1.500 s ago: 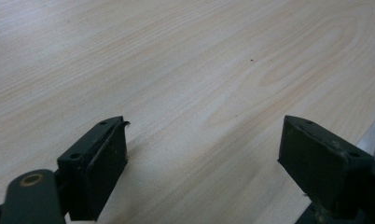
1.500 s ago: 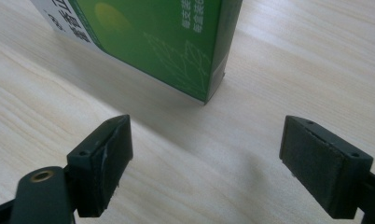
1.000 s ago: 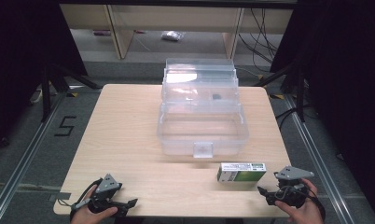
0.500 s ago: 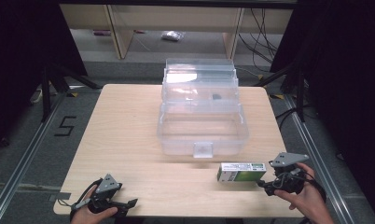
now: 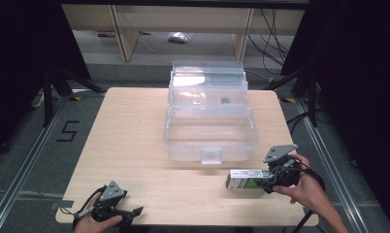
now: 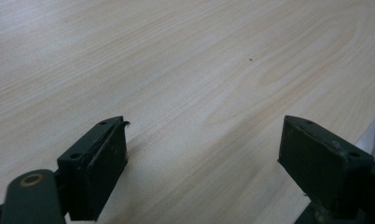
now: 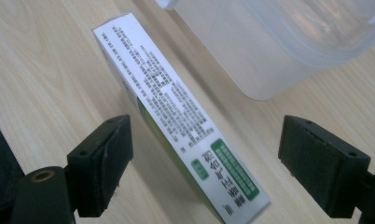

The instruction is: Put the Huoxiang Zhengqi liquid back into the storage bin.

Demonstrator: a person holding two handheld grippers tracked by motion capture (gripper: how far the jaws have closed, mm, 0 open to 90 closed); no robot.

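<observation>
- The tabletop carries a clear plastic bin at its far middle.
- A green-and-white box lies near the bin's front right corner.
- The right tool straddles the box's near end, jaws spread apart, not touching.
- The left tool rests spread apart over bare wood.

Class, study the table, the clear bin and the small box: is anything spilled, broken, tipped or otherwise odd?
Nothing stands out. The bin sits open and level on the table, the box lies intact in front of it between the open right tongs, and nothing is spilled.
</observation>
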